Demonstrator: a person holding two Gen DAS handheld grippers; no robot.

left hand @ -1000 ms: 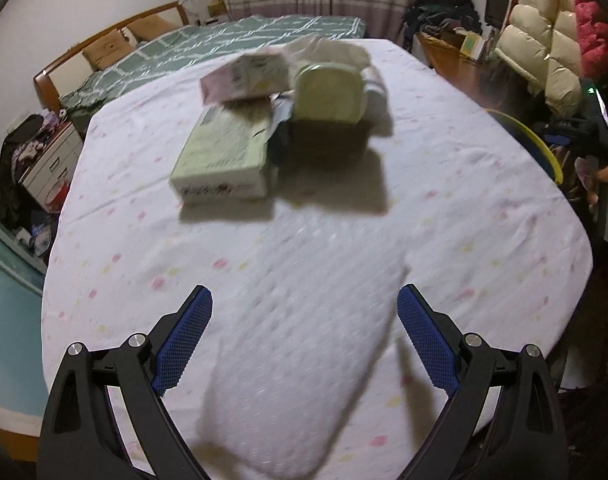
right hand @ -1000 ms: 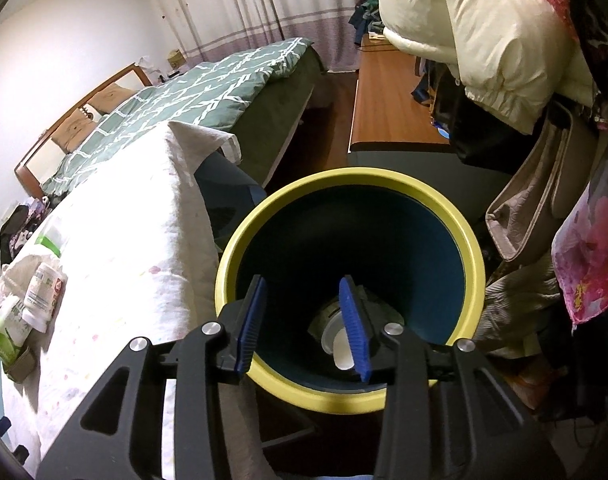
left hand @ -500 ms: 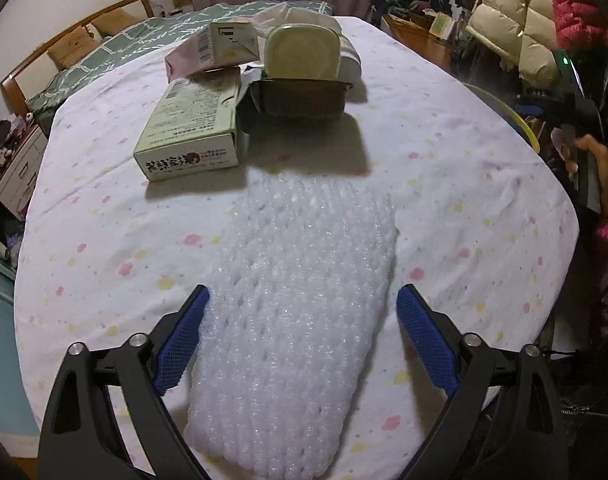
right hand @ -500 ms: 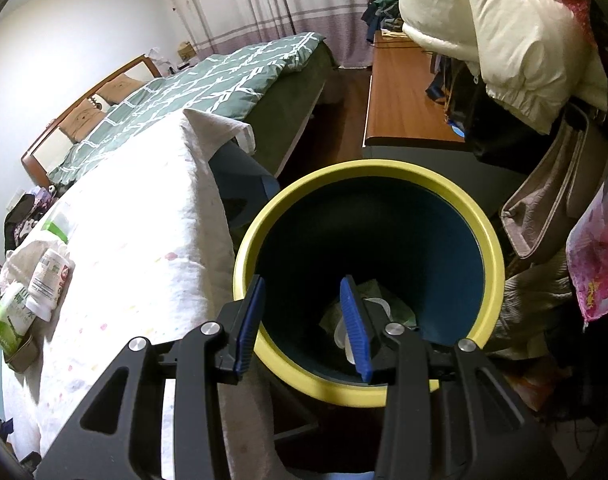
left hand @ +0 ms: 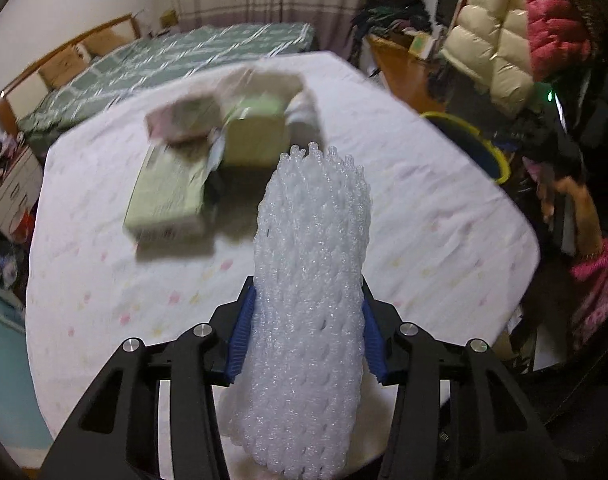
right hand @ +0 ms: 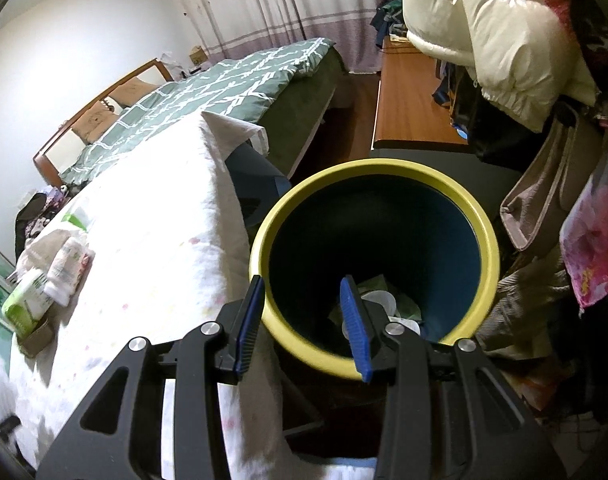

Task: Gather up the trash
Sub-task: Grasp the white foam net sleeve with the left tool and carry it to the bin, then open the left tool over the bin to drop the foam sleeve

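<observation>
My left gripper [left hand: 308, 336] is shut on a white foam net sleeve [left hand: 314, 280] and holds it lifted above the white flowered tablecloth [left hand: 424, 220]. A pile of trash lies farther back on the table: a green box [left hand: 167, 196], a pink box [left hand: 179, 122] and a pale green tub [left hand: 255, 140]. My right gripper [right hand: 304, 324] is open and empty over the near rim of the yellow-rimmed blue bin [right hand: 488, 256]. The bin holds some trash [right hand: 384, 304] at its bottom. The bin also shows in the left wrist view [left hand: 468, 140], past the table's right edge.
The same pile of boxes [right hand: 35, 292] shows at the left in the right wrist view. A bed [right hand: 223, 80] stands behind the table. A wooden desk [right hand: 408, 100] and hanging puffy jackets [right hand: 504, 32] crowd the right side behind the bin.
My left gripper has closed on the foam net sleeve and lifted it off the table. My right gripper has drifted a little left over the bin's rim.
</observation>
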